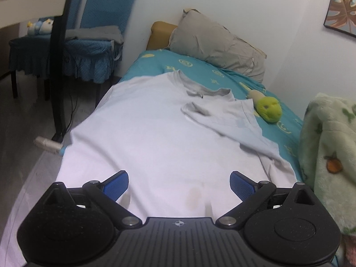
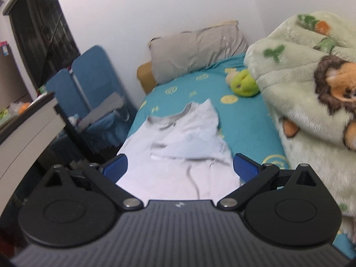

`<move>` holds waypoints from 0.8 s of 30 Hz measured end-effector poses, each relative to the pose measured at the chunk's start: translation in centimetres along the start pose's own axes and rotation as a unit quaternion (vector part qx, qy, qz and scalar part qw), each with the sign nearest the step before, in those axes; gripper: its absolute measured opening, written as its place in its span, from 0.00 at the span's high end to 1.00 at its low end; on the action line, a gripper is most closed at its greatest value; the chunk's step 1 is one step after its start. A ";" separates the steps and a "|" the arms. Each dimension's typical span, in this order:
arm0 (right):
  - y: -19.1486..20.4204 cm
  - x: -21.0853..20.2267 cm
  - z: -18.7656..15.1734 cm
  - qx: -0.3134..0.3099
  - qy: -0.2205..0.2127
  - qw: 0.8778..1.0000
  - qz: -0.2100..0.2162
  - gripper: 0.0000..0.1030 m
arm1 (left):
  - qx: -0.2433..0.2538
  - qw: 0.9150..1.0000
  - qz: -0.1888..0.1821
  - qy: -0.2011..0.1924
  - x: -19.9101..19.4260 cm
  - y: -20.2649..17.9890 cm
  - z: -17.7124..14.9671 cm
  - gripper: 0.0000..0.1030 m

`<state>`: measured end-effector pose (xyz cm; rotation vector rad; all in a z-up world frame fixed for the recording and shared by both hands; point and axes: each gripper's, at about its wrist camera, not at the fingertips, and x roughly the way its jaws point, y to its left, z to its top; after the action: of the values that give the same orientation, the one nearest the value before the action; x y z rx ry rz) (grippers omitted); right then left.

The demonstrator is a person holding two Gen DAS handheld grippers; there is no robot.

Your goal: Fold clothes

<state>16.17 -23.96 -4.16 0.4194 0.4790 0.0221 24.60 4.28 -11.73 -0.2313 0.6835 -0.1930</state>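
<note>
A white T-shirt lies spread on the bed, collar toward the pillow, with its right sleeve folded in over the chest. It also shows in the right wrist view. My left gripper is open and empty, hovering over the shirt's lower part. My right gripper is open and empty, above the shirt's right side, with the folded sleeve between its blue pads.
The bed has a teal sheet and a grey pillow at the head. A green plush toy lies right of the shirt. A fluffy green blanket is piled on the right. Blue-covered chairs and a desk stand left.
</note>
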 end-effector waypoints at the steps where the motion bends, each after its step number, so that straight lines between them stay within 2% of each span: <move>1: -0.5 0.4 0.1 0.003 0.002 1.000 0.000 0.00 | 0.003 1.000 -0.001 0.000 0.9 -0.4 0.6 0.04; 7: -2.6 1.3 0.7 0.016 0.009 1.000 -0.020 0.00 | 0.025 1.000 -0.009 -0.012 6.0 -3.2 2.8 0.04; 10: -3.3 1.4 1.2 0.023 0.001 0.999 -0.022 0.00 | 0.017 1.000 -0.011 0.000 9.1 -3.9 3.0 0.04; 12: -3.7 1.8 1.4 0.030 0.002 0.999 -0.025 0.00 | -0.024 0.999 -0.010 0.018 11.5 -3.3 3.2 0.04; 14: -4.4 2.4 1.3 0.043 0.014 0.998 -0.031 0.00 | -0.086 0.996 -0.019 0.025 13.6 -2.2 3.8 0.04; 16: -5.0 2.8 1.2 0.061 0.025 0.997 -0.034 0.00 | -0.145 0.989 -0.030 0.019 15.2 -1.0 4.5 0.03; 19: -5.8 3.3 1.0 0.088 0.030 0.995 -0.035 0.00 | -0.209 0.977 -0.047 0.010 17.4 0.0 6.1 0.04; 22: -6.5 3.7 1.0 0.109 0.030 0.993 -0.043 0.00 | -0.258 0.964 -0.061 0.012 19.5 0.4 7.7 0.10; 24: -7.0 4.0 0.9 0.122 0.033 0.991 -0.044 0.00 | -0.272 0.960 -0.067 0.024 20.9 0.3 8.5 0.11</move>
<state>19.58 -30.22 -8.00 0.6383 0.5677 -0.1101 45.96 0.64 -17.93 -0.8040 0.7600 -0.1358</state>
